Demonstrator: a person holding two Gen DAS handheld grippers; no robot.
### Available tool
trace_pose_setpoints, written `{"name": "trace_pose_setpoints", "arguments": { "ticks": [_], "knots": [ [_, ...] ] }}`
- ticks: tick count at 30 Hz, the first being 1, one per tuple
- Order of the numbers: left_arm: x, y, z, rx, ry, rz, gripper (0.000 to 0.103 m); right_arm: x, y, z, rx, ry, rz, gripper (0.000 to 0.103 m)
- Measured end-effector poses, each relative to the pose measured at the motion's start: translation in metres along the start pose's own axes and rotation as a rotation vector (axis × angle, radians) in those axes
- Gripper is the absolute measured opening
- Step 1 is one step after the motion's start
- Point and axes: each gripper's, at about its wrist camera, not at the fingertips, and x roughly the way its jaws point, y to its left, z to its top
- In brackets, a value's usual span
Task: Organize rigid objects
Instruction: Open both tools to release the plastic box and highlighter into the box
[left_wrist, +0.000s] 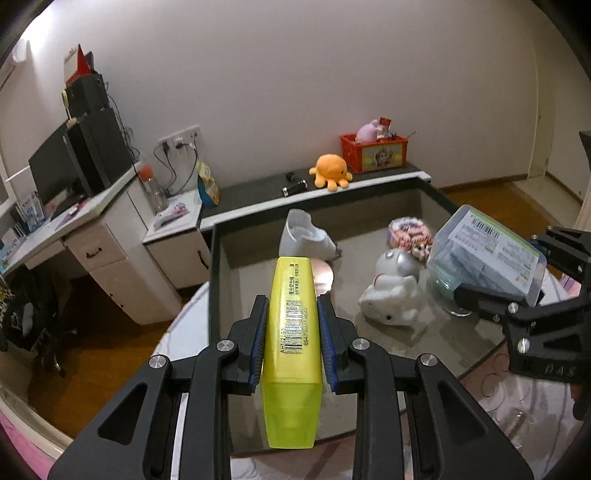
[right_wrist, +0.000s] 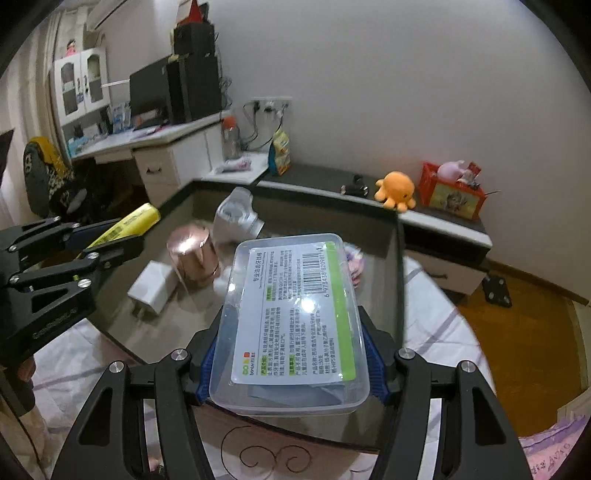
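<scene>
My left gripper (left_wrist: 291, 306) is shut on a yellow highlighter (left_wrist: 293, 332) that points forward over the near wall of a dark grey open bin (left_wrist: 216, 277). My right gripper (right_wrist: 291, 332) is shut on a clear plastic box (right_wrist: 291, 314) with a printed label, held above the bin's near right side. In the right wrist view the left gripper (right_wrist: 122, 236) and the highlighter (right_wrist: 136, 219) show at the left. Inside the bin lie a copper cup (right_wrist: 192, 254), a white charger (right_wrist: 153, 286), a white figurine (left_wrist: 391, 291), a white holder (left_wrist: 303, 236) and a pink round tin (left_wrist: 408, 230).
The bin stands on a round table under a pale patterned cloth (right_wrist: 436, 332). Behind it a low dark shelf (left_wrist: 251, 192) carries an orange octopus plush (left_wrist: 330, 171) and a red crate (left_wrist: 373, 151). A white desk (left_wrist: 96, 236) with a monitor stands at the left.
</scene>
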Motion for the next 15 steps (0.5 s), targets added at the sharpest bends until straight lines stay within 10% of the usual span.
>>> {"name": "trace_pose_setpoints", "arguments": {
  "ticks": [7, 15],
  "knots": [
    [0.001, 0.005, -0.002, -0.02, -0.025, 0.019, 0.027, 0.014, 0.005, -0.005, -0.005, 0.031, 0.019, 0.064],
    [-0.03, 0.015, -0.004, -0.08, -0.108, 0.05, 0.08, 0.002, 0.013, -0.005, 0.002, -0.006, 0.047, 0.081]
  ]
}}
